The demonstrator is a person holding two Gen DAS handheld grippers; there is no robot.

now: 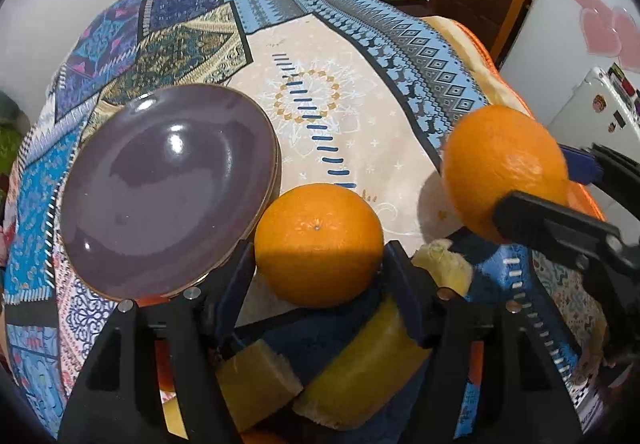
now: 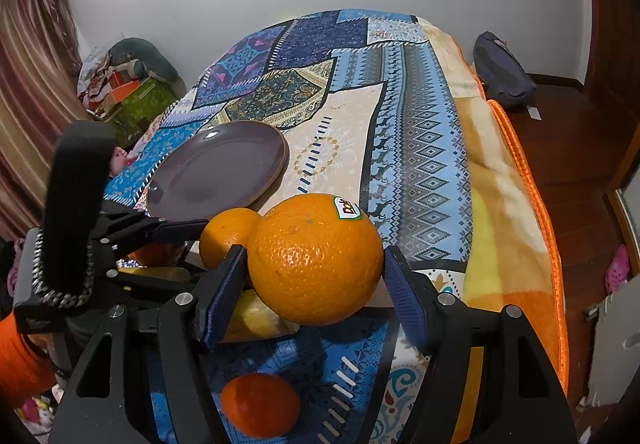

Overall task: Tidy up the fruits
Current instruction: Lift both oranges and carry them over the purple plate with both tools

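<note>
Gripping one round orange fruit each, the left gripper [image 1: 318, 264] and right gripper [image 2: 316, 272] hang just beside the glossy purple ceramic plate [image 1: 120, 212]; the stickered orange [image 2: 316, 258] and plain orange [image 1: 318, 242] look best lowered gently onto it, apart, to stop rolling.

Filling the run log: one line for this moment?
left claw: holds orange | right claw: holds stickered orange | plate: empty
</note>
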